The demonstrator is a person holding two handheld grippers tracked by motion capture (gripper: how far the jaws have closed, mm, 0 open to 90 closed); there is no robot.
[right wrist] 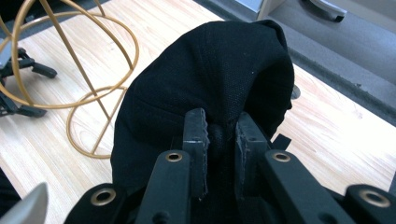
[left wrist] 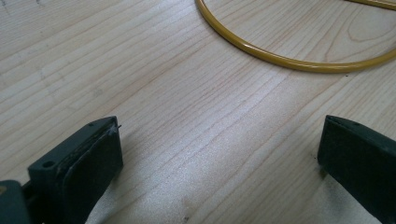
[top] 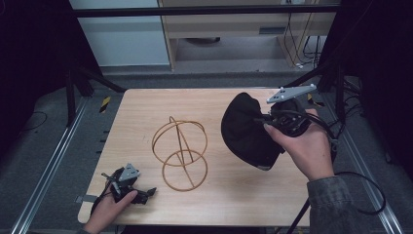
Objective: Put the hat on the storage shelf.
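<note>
Above the table, right gripper fingers clamped on black cap, wire stand beside; left gripper fingers apart

I'm looking down on a light wooden table with a pale, streaky grain, standing on a grey carpeted floor. Silver metal rails run along the floor on both sides of it. Beyond the far edge I've got a pale wooden cabinet with an open space under it, and a white panel to its left. Cables hang down at the cabinet's right end. A dark bar crosses the top. Black drapes close in left and right, with dark stand legs angling out. Light is dim and cool.
</note>
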